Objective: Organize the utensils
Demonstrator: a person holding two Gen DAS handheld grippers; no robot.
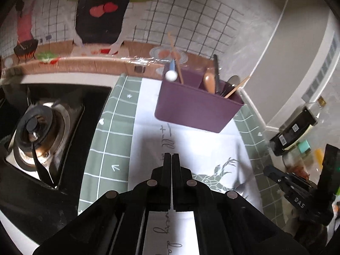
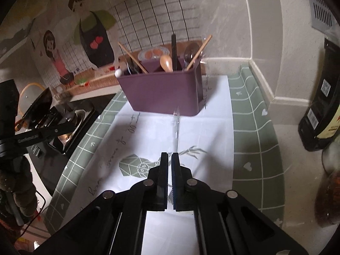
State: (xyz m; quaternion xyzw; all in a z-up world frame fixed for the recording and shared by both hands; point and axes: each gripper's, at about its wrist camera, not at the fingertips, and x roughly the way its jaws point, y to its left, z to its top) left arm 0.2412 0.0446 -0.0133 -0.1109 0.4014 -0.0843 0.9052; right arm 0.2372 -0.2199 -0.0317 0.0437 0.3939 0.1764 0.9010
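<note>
A purple utensil holder (image 1: pixel 197 108) (image 2: pixel 163 93) stands on the white-and-green mat (image 2: pixel 248 114) near the back wall. In it are a wooden spoon (image 2: pixel 166 63), chopsticks (image 2: pixel 132 58), a metal spoon (image 2: pixel 191 52), a black handle (image 2: pixel 174 51) and a white ball-tipped stick (image 1: pixel 171 75). My left gripper (image 1: pixel 171 155) is shut with nothing in it, above the mat and short of the holder. My right gripper (image 2: pixel 170 154) is shut on a thin clear utensil (image 2: pixel 176 125), which points towards the holder's front wall.
A gas burner (image 1: pixel 34 131) sits in the black hob left of the mat. A dark bottle (image 2: pixel 320 110) and a jar of red flakes (image 2: pixel 329 197) stand at the right by the wall corner. A pot lid (image 2: pixel 27 97) is at the far left.
</note>
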